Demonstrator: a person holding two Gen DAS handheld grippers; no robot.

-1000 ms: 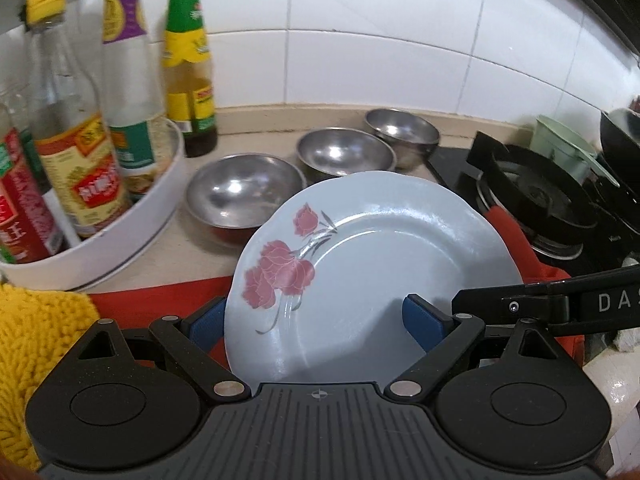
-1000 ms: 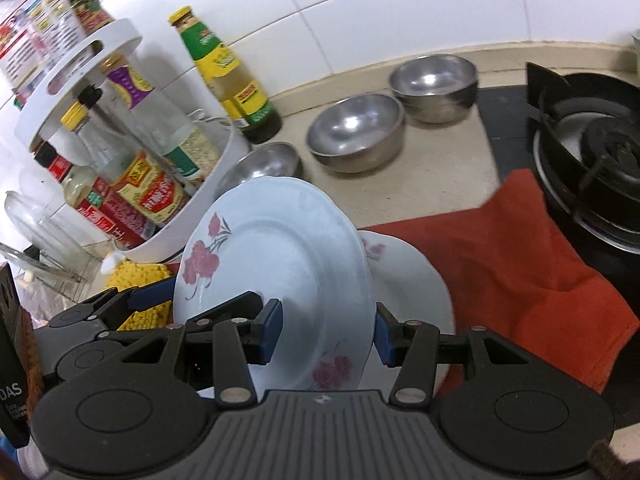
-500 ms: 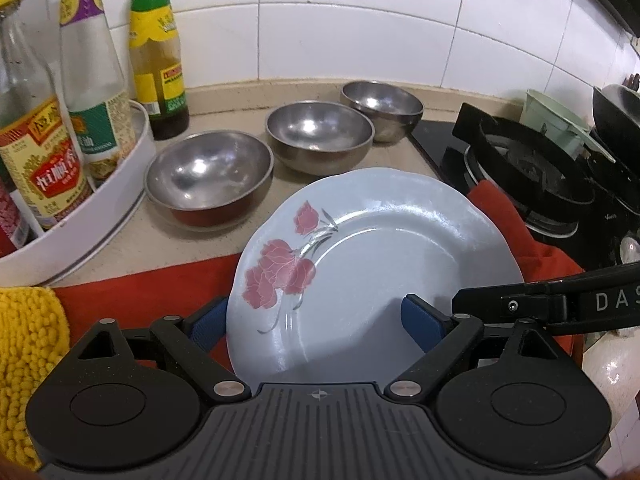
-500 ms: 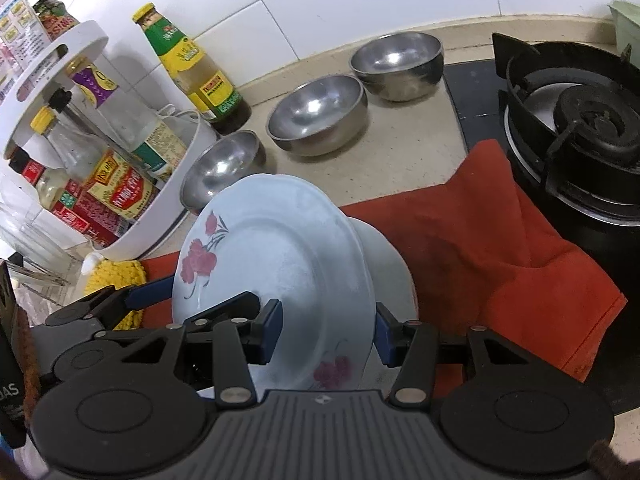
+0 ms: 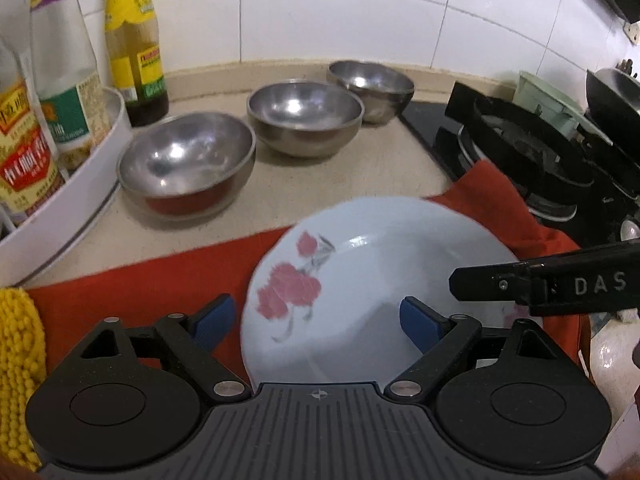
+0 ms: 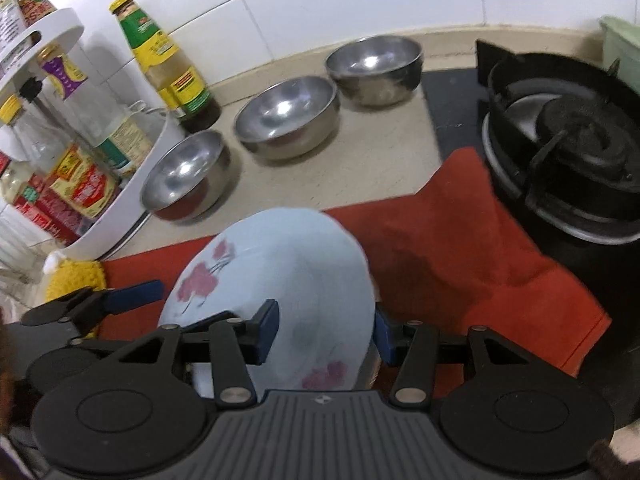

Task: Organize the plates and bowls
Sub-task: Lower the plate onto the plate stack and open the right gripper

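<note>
A pale blue plate (image 5: 380,280) with pink flowers hangs tilted low over the red cloth (image 5: 140,280). My right gripper (image 6: 325,328) is shut on the plate (image 6: 280,264), one finger on its face and one behind its rim. A sliver of a second plate (image 5: 514,314) shows under it. My left gripper (image 5: 316,318) is open, its left finger just off the plate's edge. Three steel bowls (image 5: 188,160) (image 5: 304,112) (image 5: 370,84) stand in a diagonal row behind, also in the right wrist view (image 6: 184,176) (image 6: 286,114) (image 6: 374,66).
A white turntable rack (image 5: 72,184) of sauce bottles stands at the left, with a green-capped bottle (image 6: 172,72) beside it. A black gas stove (image 6: 568,152) is at the right, a green container (image 5: 548,96) behind it. A yellow cloth (image 5: 16,352) lies near left.
The plate has tipped flatter and come down toward the plate on the red cloth. My left gripper's left finger, earlier behind the plate, now shows beside its edge.
</note>
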